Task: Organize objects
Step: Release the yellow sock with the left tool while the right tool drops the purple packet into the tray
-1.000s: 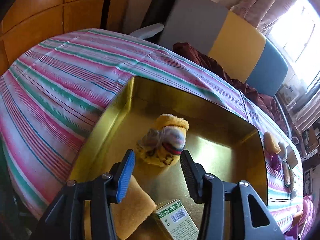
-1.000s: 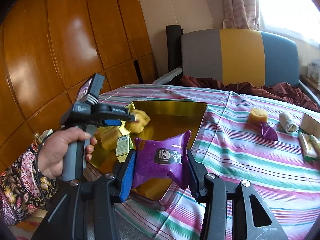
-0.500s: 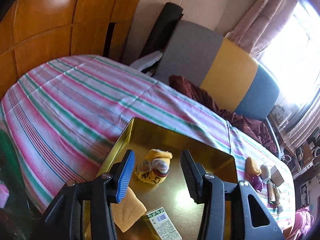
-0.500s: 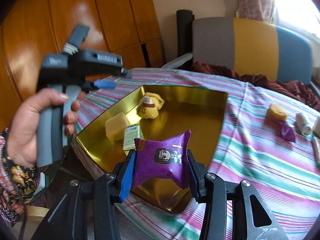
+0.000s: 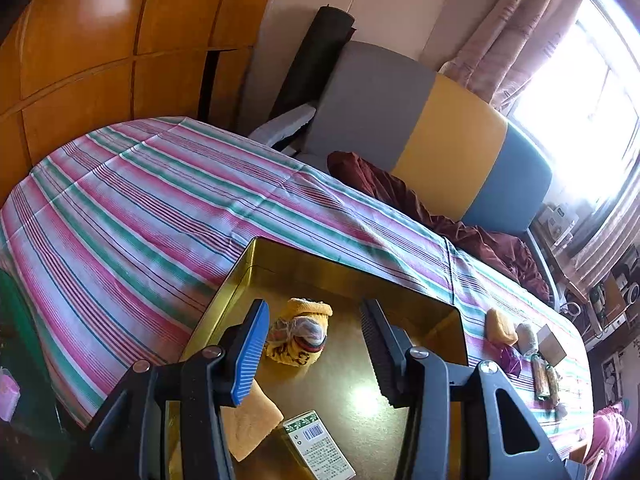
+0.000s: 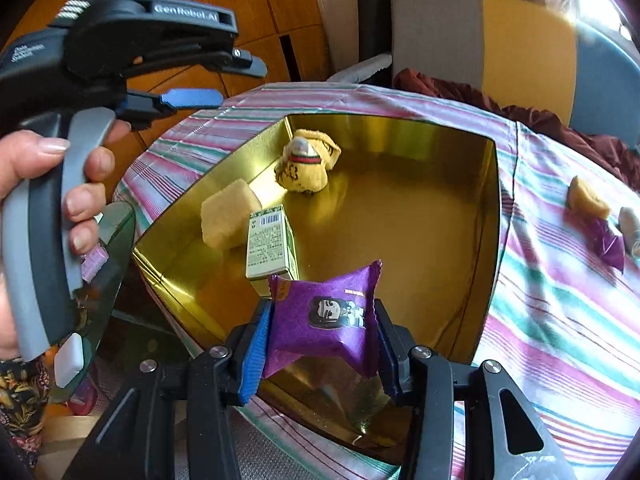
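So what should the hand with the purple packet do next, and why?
Probably lower the purple packet a little into the gold tray and let go. The right gripper is clamped on it above the tray's near part, where the floor is bare, and the sock, sponge and small box already lie inside.

- Left gripper, jaws apart and empty, above a gold metal tray.
- Tray holds a yellow knitted toy, yellow sponge, green-and-white carton.
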### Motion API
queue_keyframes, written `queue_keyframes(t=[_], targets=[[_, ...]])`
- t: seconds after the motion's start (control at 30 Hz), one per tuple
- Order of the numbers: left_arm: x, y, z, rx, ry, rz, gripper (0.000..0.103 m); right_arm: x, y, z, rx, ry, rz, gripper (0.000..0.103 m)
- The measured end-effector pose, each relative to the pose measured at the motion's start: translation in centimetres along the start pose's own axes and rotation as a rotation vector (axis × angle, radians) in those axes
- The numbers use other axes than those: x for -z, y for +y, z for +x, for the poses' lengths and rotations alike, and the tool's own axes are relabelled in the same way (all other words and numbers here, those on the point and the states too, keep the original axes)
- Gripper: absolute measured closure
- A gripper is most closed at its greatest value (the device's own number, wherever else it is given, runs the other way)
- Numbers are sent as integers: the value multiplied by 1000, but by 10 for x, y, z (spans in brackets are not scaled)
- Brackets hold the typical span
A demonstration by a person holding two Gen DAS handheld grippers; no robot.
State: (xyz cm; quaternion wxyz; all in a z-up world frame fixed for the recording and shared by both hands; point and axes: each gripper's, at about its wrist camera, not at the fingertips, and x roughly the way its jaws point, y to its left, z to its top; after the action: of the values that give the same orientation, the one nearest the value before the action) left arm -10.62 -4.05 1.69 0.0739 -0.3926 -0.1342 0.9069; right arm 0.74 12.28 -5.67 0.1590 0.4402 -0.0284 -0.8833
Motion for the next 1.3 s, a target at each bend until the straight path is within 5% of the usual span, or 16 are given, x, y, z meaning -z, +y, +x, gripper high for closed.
queue_keyframes(t=[0.43, 1.3], targets=[[8, -19, -1, -25, -9, 74, 55, 4, -2, -14, -29, -40, 26, 48], [38, -80, -4, -52, -34, 315, 55, 10, -60, -74, 125, -146, 95, 43]])
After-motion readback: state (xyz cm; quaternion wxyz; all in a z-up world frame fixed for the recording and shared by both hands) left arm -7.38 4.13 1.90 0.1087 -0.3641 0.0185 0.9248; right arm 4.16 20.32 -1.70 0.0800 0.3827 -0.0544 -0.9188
